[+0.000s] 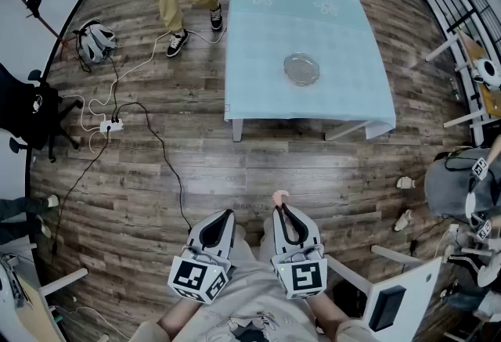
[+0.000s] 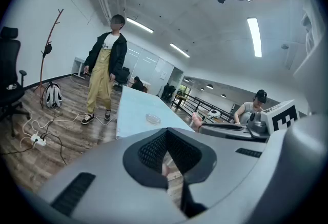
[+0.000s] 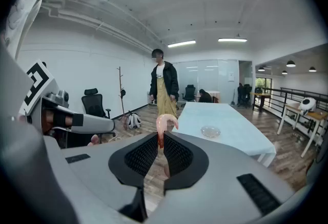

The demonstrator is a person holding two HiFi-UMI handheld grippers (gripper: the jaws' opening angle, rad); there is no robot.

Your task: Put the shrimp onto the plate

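Wood floor (image 1: 196, 168) lies between the carrier and the cloth-covered table (image 1: 329, 27), with the shrimp well short of it

Right gripper (image 1: 280, 207) has its jaws pinched onto the pink shrimp (image 1: 279, 196), gripping the lower end so the curled end stands up above the tips, probably to carry it without crushing it. Left gripper (image 1: 228, 214) is held just beside it, jaws together on nothing, seemingly idle. Far ahead, the glass plate (image 1: 301, 69) sits bare near the middle of the table, so an approach comes first
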